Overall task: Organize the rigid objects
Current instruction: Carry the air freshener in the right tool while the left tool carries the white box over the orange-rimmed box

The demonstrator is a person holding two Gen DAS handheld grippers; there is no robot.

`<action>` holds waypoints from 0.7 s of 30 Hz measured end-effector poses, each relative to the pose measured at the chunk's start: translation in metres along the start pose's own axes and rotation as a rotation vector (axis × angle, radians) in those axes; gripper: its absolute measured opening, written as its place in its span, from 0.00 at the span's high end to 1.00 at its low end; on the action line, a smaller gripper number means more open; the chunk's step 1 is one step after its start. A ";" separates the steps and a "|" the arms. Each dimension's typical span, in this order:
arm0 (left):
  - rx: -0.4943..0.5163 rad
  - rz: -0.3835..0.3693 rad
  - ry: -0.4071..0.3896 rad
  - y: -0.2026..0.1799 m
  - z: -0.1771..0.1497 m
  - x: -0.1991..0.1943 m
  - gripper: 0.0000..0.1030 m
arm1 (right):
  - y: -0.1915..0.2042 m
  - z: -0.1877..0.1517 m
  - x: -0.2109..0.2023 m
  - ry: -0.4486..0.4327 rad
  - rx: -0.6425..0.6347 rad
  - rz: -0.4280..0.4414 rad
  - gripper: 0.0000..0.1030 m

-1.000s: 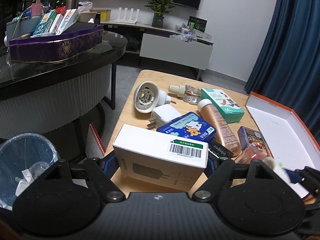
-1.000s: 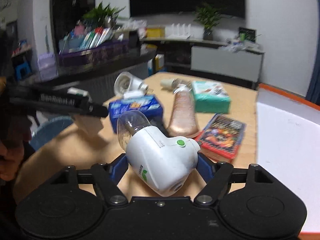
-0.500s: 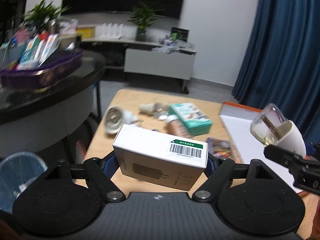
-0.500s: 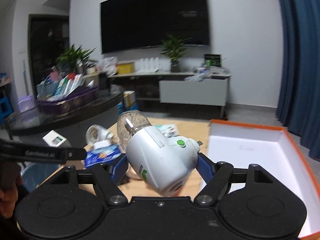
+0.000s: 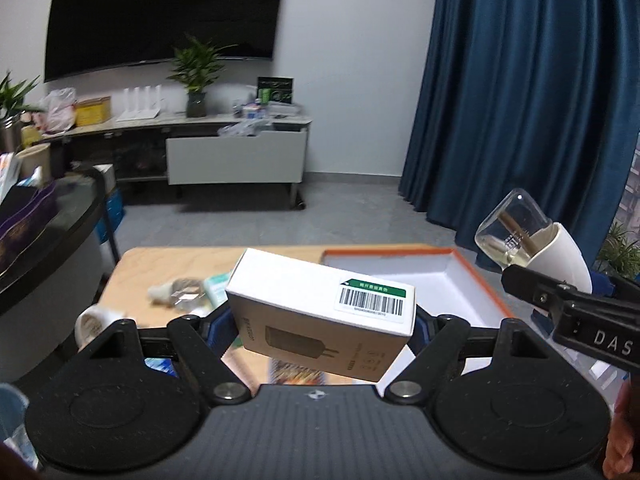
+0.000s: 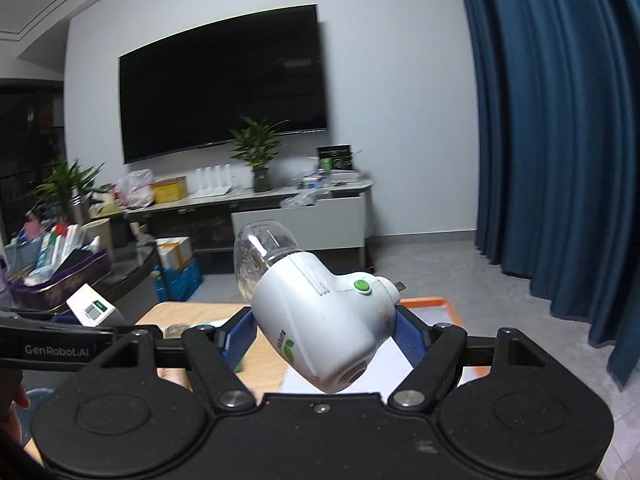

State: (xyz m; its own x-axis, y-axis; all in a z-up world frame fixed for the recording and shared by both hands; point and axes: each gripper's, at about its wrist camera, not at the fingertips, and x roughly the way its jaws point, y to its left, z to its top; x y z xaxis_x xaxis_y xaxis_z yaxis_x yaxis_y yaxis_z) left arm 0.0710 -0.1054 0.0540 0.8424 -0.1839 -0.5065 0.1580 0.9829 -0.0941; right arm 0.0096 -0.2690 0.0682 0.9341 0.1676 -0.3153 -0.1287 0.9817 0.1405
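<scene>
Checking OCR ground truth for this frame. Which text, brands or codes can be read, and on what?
"GenRobot.AI": on the black arm of the left claw, seen from the right wrist view.
"DAS", cut off by the frame edge: on the black arm of the right claw, seen from the left wrist view.
Barcode sticker with green header on the white cardboard charger box: characters too small to read.
Dark lettering beside the green leaf logo on the white plastic plug-in device with clear bottle: illegible.

left gripper: black body, blue pads, silver screws | right gripper: same, "GenRobot.AI" lettering

Dim indoor light, fisheye-bent edges, motion blur on background
</scene>
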 end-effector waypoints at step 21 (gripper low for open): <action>0.059 -0.030 0.060 -0.050 0.012 0.060 0.20 | -0.081 0.020 0.036 -0.016 0.042 -0.056 0.15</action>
State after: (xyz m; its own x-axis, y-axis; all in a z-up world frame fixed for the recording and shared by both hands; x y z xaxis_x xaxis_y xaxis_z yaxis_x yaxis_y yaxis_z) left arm 0.1197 -0.1657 0.0380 0.8050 -0.2108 -0.5545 0.2140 0.9750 -0.0599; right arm 0.0606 -0.3438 0.0642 0.9447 0.1112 -0.3085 -0.0628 0.9847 0.1625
